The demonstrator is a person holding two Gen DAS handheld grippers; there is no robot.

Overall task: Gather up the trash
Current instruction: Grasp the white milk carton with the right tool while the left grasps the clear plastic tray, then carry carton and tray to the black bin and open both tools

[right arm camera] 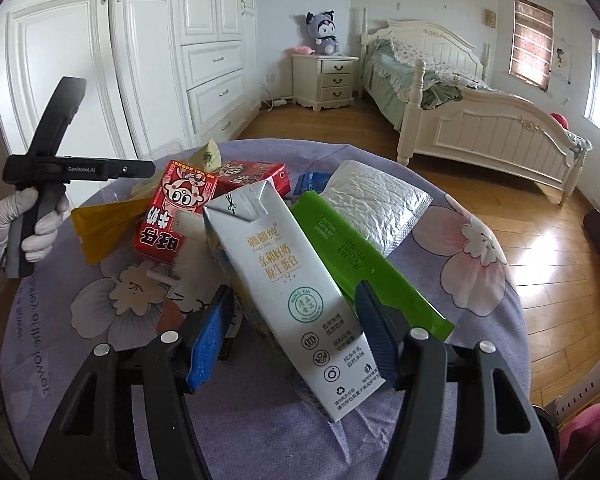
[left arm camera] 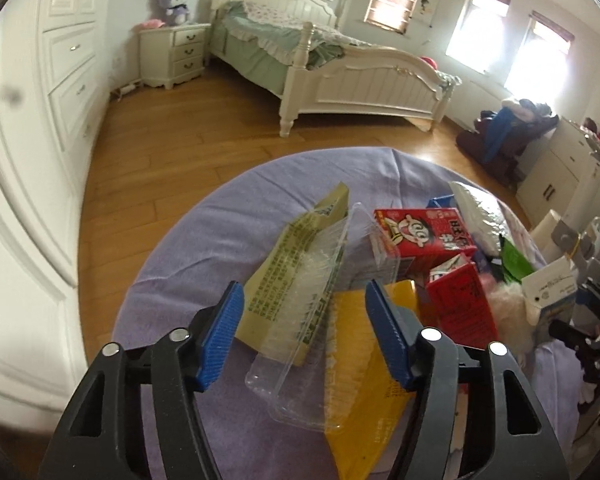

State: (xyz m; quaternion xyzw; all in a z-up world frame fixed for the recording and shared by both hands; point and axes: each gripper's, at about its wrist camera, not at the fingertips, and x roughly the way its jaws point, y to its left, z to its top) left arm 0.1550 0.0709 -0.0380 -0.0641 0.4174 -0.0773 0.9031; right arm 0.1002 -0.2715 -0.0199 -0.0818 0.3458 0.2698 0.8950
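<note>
Trash lies heaped on a round table under a purple flowered cloth [left arm camera: 196,248]. My left gripper [left arm camera: 303,292] is open around a clear plastic tray [left arm camera: 300,320], with a gap at each blue pad. The tray lies on an olive packet [left arm camera: 288,248] and a yellow packet [left arm camera: 364,368]. Two red cartons [left arm camera: 424,232] lie just to the right. My right gripper [right arm camera: 293,292] is open astride a white milk carton [right arm camera: 292,280] lying tilted on the pile; its pads stand close beside the carton's sides. Beside the carton are a green wrapper [right arm camera: 360,256] and a silver padded pouch [right arm camera: 376,204].
A gloved hand [right arm camera: 40,224] holds the left gripper's handle at the table's left. Beyond the table [right arm camera: 480,312] is wooden floor [left arm camera: 160,152], a white bed [left arm camera: 360,76], a nightstand [left arm camera: 172,54] and white wardrobes [right arm camera: 140,60]. Piled clothes and low cabinets [left arm camera: 556,168] stand at the right.
</note>
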